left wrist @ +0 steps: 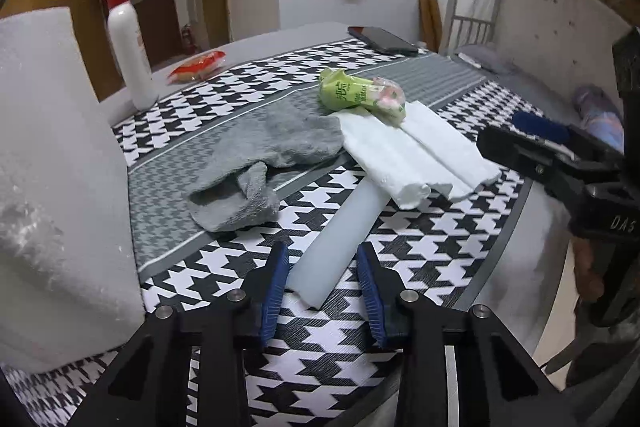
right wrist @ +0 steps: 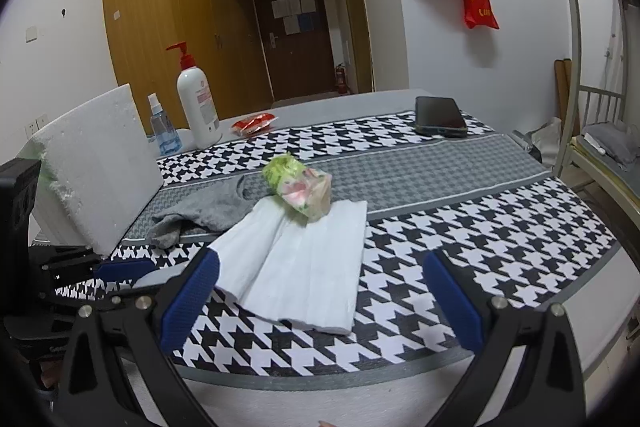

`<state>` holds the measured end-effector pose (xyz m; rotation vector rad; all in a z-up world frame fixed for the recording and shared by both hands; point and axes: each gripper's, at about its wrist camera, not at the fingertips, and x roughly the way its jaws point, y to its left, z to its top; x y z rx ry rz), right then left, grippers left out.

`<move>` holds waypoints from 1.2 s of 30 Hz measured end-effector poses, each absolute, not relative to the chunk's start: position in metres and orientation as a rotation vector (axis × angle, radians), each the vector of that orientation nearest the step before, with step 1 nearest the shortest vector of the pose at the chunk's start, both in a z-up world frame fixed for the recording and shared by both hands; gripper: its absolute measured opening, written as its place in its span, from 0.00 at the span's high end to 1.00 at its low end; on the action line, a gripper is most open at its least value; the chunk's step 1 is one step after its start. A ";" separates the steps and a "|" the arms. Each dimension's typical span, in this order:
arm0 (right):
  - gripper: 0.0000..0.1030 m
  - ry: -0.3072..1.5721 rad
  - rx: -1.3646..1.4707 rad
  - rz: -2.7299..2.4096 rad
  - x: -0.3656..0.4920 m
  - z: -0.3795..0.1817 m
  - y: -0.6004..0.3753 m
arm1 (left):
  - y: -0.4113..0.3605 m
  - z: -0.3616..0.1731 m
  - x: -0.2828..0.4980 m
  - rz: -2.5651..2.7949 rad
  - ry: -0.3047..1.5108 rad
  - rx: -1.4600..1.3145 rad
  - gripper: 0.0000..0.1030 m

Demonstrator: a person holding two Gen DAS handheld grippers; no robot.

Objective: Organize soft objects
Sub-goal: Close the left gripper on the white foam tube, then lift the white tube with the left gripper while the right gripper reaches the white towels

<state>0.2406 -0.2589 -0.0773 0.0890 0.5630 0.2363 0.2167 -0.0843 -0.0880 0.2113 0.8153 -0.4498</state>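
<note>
Lettering "DAS" on right gripper (left wrist: pixel 538 131) body (tissue pack (left wrist: pixel 360 93) print unreadable).

Even indoor light — fisheye-warped edges.

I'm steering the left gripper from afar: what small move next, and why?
Probably close the left gripper the rest of the way on the foam strip. The strip's near end lies between the blue pads, touching the left one while a gap shows at the right, and its far end is tucked under the folded white sheet.
</note>
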 end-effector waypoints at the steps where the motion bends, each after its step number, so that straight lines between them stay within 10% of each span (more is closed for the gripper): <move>1: 0.00 0.561 0.087 0.237 0.240 -0.076 -0.258 | -0.084 -0.088 0.217 -0.453 0.815 0.213 0.64; 36: 0.00 0.569 0.058 0.221 0.220 -0.067 -0.242 | -0.083 -0.076 0.176 -0.562 0.779 0.126 0.92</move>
